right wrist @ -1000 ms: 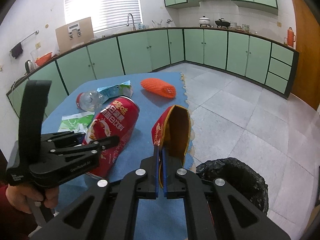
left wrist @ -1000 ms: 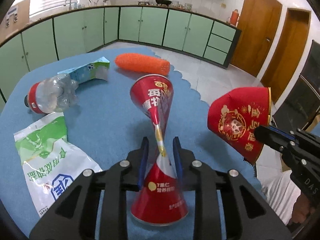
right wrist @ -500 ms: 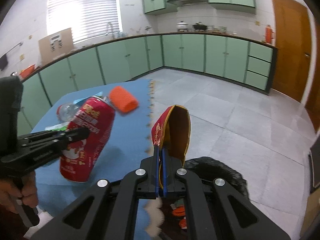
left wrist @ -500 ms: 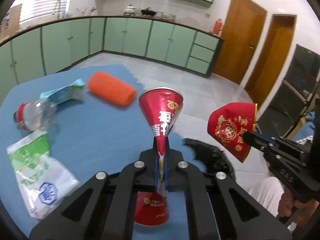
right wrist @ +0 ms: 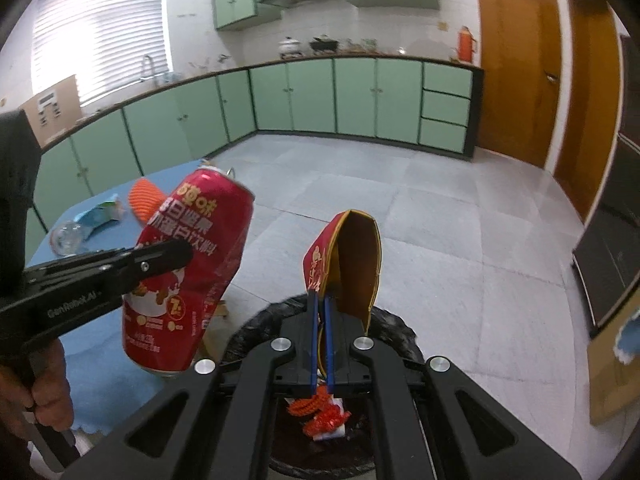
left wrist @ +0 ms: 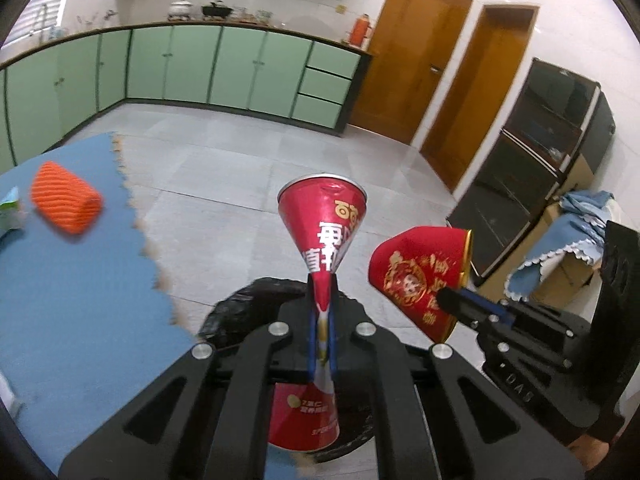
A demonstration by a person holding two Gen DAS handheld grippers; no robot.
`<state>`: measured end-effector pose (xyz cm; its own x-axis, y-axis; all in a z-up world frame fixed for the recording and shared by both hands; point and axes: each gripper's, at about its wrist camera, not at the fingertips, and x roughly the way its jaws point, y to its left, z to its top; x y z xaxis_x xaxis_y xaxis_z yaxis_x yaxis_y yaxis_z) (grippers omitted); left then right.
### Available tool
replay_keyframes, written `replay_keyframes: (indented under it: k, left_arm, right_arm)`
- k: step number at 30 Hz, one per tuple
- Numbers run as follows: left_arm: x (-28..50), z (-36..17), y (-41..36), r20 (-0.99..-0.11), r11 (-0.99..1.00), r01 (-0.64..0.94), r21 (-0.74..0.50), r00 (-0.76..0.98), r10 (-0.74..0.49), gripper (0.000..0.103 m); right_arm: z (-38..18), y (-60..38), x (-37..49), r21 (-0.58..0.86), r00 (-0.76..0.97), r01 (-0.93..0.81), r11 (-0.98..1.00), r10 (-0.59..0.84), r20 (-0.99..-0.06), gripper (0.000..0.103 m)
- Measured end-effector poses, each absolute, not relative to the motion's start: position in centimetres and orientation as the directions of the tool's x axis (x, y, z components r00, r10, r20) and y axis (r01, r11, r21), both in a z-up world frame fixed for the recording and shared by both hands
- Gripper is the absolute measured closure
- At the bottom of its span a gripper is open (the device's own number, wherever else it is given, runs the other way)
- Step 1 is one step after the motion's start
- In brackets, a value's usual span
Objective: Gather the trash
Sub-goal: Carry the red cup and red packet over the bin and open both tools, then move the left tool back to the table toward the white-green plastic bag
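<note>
— Trash bin (right wrist: pixel 400 330): where is it seen?
— At 6 o'clock below both grippers, black-lined, with red scraps inside.
— What is held?
— A crushed red can (left wrist: pixel 320 248) is pinched flat at its middle by the left gripper (left wrist: pixel 321 334); a red paper cup (right wrist: pixel 352 264) is clamped by its wall in the right gripper (right wrist: pixel 320 346).
— And farther off?
— An orange roll (left wrist: pixel 64 208) and a plastic bottle (right wrist: pixel 68 238) are left on the blue surface (left wrist: pixel 72 300) at 10 o'clock.

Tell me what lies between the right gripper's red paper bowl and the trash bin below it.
Nothing: in the right wrist view, the red paper bowl hangs over the trash bin with only air between.
</note>
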<state>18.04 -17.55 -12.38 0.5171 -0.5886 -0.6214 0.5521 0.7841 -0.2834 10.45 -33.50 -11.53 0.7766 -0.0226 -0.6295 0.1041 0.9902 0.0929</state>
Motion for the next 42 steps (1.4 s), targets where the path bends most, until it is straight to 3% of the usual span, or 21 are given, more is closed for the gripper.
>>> replay_keyframes:
  k: [5, 7, 8, 13, 14, 17, 22, 33, 37, 39, 41, 42]
  left_arm:
    - [18.5, -13.8, -19.9, -0.649, 0.760, 0.581, -0.291, 0.464, -0.603, 0.098]
    - [18.7, -14.2, -20.1, -0.656, 0.756, 0.577, -0.308, 0.446, -0.608, 0.091]
    - [18.7, -14.3, -20.2, -0.657, 0.755, 0.575, -0.314, 0.443, -0.610, 0.081]
    - [18.9, -14.4, -20.0, -0.657, 0.764, 0.572, -0.298, 0.458, -0.599, 0.076]
    - [18.9, -14.2, -19.9, -0.654, 0.766, 0.572, -0.293, 0.464, -0.597, 0.073]
    - [18.8, -13.7, -19.3, -0.638, 0.765, 0.572, -0.296, 0.478, -0.604, 0.052]
    - [18.4, -12.5, -17.8, -0.621, 0.779, 0.558, -0.284, 0.512, -0.593, 0.048]
    - [16.4, -9.9, -11.4, -0.593, 0.873, 0.473, -0.121, 0.671, -0.446, 0.036]
    - [15.8, -9.5, -8.4, -0.584, 0.899, 0.426, -0.102, 0.706, -0.401, 0.032]
    - [15.4, -9.2, -6.9, -0.582, 0.913, 0.397, -0.095, 0.722, -0.375, 0.028]
    - [15.0, -9.1, -5.3, -0.580, 0.926, 0.368, -0.086, 0.737, -0.347, 0.022]
    - [14.7, -9.0, -4.7, -0.580, 0.932, 0.353, -0.078, 0.744, -0.330, 0.020]
  right_arm:
    - [-13.1, -35.5, 10.7, 0.116, 0.752, 0.142, 0.983, -0.031, -0.659, 0.099]
    - [-13.4, -35.9, 10.7, 0.108, 0.747, 0.163, 0.981, -0.051, -0.662, 0.097]
    - [-13.3, -36.0, 10.9, 0.110, 0.747, 0.165, 0.980, -0.051, -0.663, 0.093]
    - [-13.1, -36.5, 11.0, 0.116, 0.752, 0.182, 0.976, -0.062, -0.656, 0.089]
    - [-13.0, -36.4, 11.0, 0.115, 0.754, 0.188, 0.975, -0.068, -0.654, 0.084]
    - [-12.6, -36.6, 10.8, 0.113, 0.760, 0.200, 0.973, -0.081, -0.645, 0.072]
    - [-11.1, -36.6, 10.3, 0.122, 0.784, 0.218, 0.968, -0.099, -0.613, 0.054]
    - [-8.4, -32.6, 10.5, 0.088, 0.816, 0.161, 0.983, -0.082, -0.572, 0.043]
    - [-7.7, -30.1, 10.6, 0.073, 0.823, 0.122, 0.990, -0.060, -0.565, 0.034]
    - [-7.5, -28.7, 10.7, 0.071, 0.823, 0.097, 0.993, -0.040, -0.567, 0.028]
    - [-7.3, -27.2, 10.7, 0.073, 0.824, 0.073, 0.995, -0.019, -0.566, 0.010]
    - [-7.2, -26.5, 10.8, 0.074, 0.827, 0.060, 0.995, -0.009, -0.562, 0.007]
